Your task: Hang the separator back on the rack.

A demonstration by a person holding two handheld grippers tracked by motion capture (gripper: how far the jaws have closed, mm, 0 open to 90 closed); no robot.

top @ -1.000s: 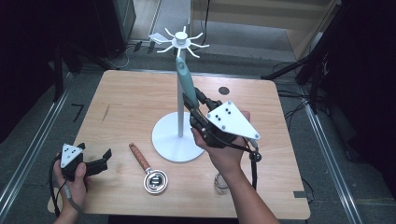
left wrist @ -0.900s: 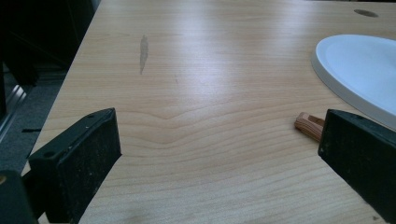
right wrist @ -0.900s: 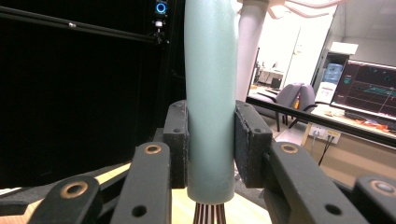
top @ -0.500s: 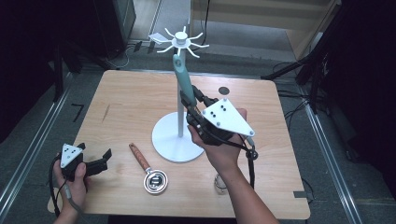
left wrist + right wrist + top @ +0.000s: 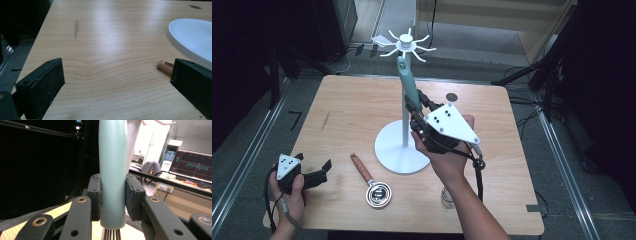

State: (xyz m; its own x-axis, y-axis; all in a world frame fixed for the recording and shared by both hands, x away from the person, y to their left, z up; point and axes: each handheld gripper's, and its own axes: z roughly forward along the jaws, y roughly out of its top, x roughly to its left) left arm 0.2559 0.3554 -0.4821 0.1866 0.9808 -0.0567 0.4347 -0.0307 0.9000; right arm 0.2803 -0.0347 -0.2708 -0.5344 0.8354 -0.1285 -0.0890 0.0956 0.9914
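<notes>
left tool (image 5: 314, 176): black two-jaw, low at near-left corner of surface, jaws wide apart, nothing between | right tool (image 5: 414, 107): black, grey three-cornered plate on top, raised, tilted upward, jaws clamped on teal handle (image 5: 112, 170)

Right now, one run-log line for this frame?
right gripper: shut on teal handle, upright beside white rack | left gripper: open, over table | wooden-handled strainer: untouched
</notes>
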